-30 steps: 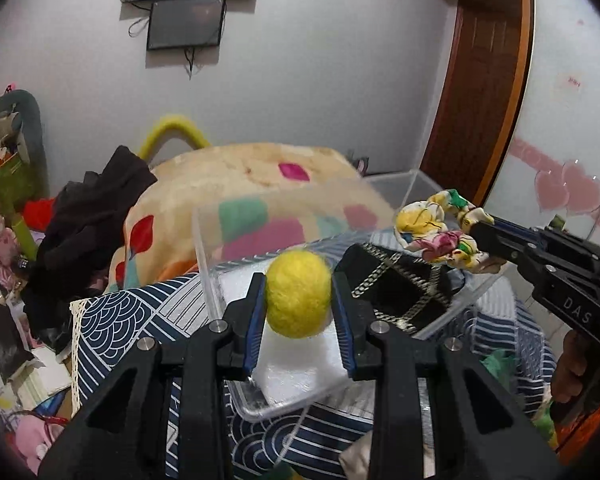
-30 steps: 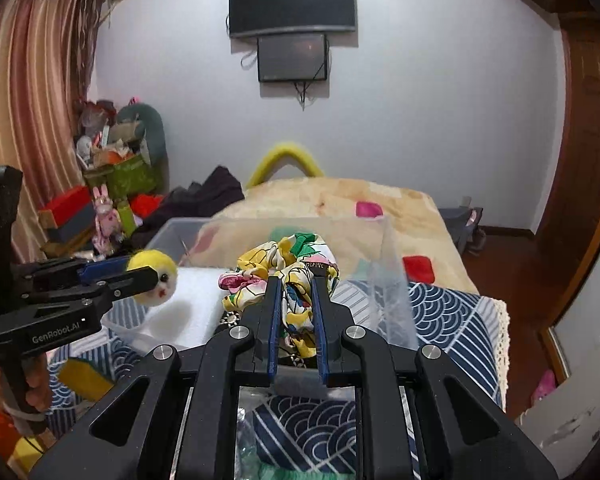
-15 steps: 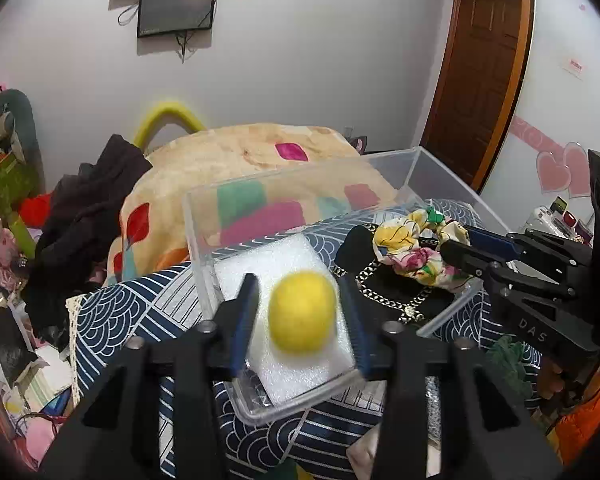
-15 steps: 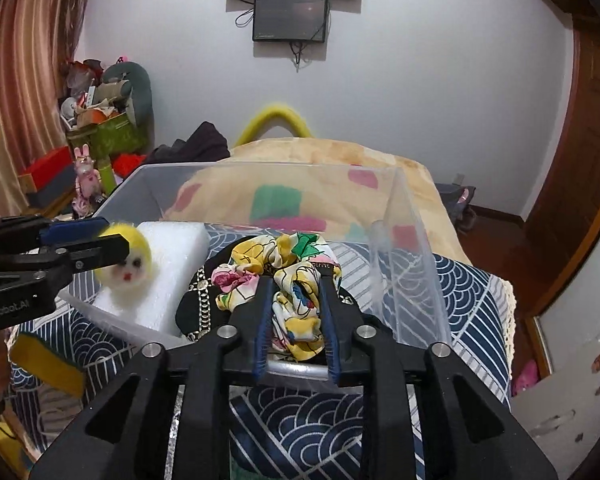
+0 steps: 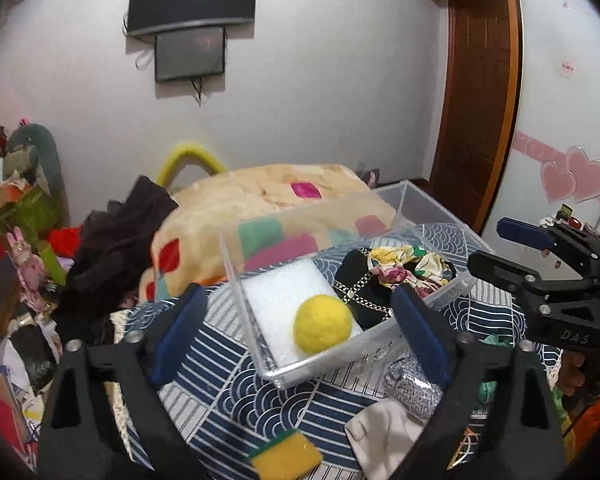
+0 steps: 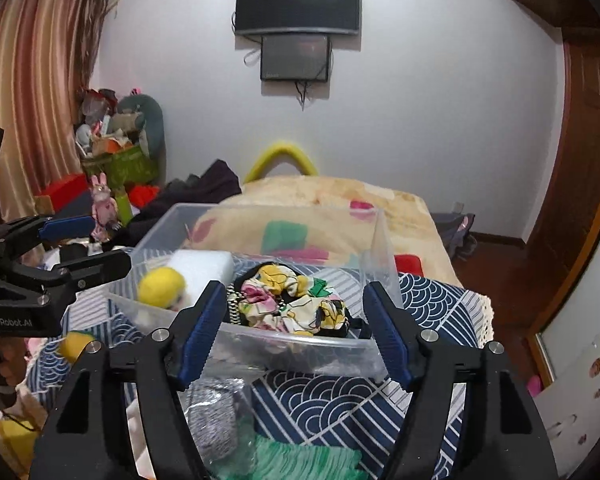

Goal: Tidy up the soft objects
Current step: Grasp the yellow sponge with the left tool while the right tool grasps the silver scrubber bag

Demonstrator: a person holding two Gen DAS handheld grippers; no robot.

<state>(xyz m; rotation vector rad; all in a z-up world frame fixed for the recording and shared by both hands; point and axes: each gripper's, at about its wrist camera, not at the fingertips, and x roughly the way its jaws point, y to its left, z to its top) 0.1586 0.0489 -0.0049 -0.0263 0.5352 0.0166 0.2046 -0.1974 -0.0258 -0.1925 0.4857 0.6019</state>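
A clear plastic box [image 5: 428, 204] [image 6: 268, 336] stands on a blue wave-patterned cloth. Inside, a yellow felt ball [image 5: 323, 327] [image 6: 161, 282] rests on a white foam block [image 5: 284, 292] [image 6: 204, 263]. A floral scrunchie [image 5: 406, 268] [image 6: 292, 304] lies on a black chained item [image 5: 360, 300] in the box's right half. My left gripper [image 5: 300, 332] is open and empty, just in front of the box. My right gripper [image 6: 294, 332] is open and empty, also pulled back from the box; it shows at the right of the left wrist view [image 5: 512, 248].
On the cloth in front of the box lie a yellow-green sponge [image 5: 286, 456], a silver mesh pouch [image 5: 414, 390] [image 6: 214, 420], a beige cloth [image 5: 380, 436] and a green knitted piece [image 6: 300, 460]. A patchwork blanket [image 5: 284, 200] lies behind. Clutter fills the left side.
Both grippers opened and drew back. The yellow ball dropped onto the foam block and the scrunchie onto the black item inside the box.
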